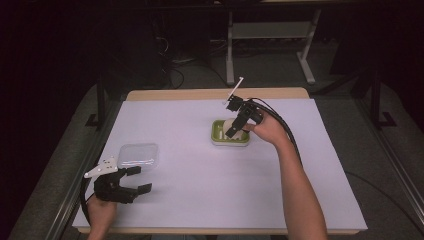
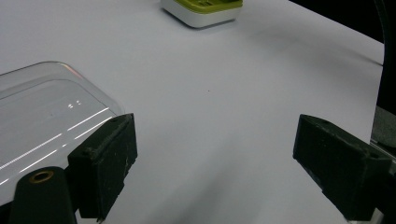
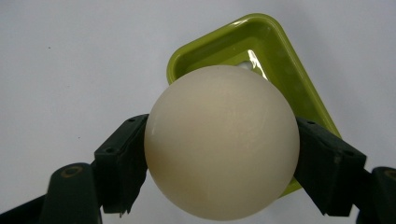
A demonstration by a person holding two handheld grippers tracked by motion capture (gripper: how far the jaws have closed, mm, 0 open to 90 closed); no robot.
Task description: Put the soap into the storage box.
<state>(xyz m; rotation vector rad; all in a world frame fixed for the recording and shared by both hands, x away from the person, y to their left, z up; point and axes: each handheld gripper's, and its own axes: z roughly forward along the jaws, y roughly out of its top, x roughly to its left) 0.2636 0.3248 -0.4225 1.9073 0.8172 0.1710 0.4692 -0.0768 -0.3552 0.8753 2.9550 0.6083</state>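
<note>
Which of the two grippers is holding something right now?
The right gripper, over the green container, clamps a cream ball; the left gripper is open and empty beside the clear lid.

Wooden table, top covered by a white sheet. Beyond the table's far edge: white desk legs, dark cables on grey floor. Metal rails run along the table's left and right sides.

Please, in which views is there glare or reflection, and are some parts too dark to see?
Left gripper view: bright streaks of reflected light on the clear lid. Right gripper view: a glare spot inside the green tray, behind the evenly lit cream ball. High view: the table is well lit, the room beyond it nearly black.
</note>
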